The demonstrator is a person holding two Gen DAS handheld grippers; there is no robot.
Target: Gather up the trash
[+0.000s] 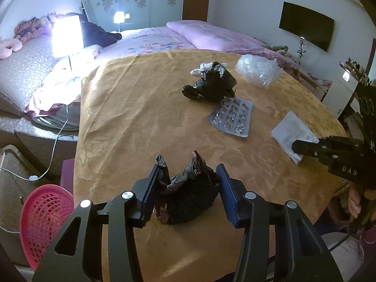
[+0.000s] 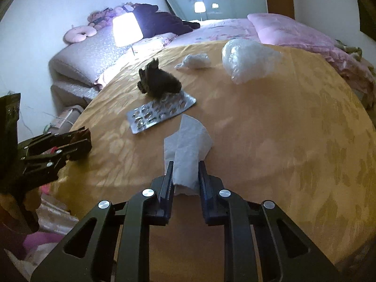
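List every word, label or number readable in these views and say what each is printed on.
"DAS": white letters on the black body of the right claw, seen from the left wrist view.
Other white lettering on the black panel above it: cut off and too blurred to read.
Nothing on the blister pack.

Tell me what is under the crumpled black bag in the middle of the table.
The black bag overlaps the far edge of the silver blister pack; both lie on the yellow tablecloth. A white plastic scrap peeks out behind it. Anything else beneath the bag is hidden.

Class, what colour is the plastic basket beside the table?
Pink, with a lattice wall: basket, clearest in the left wrist view.
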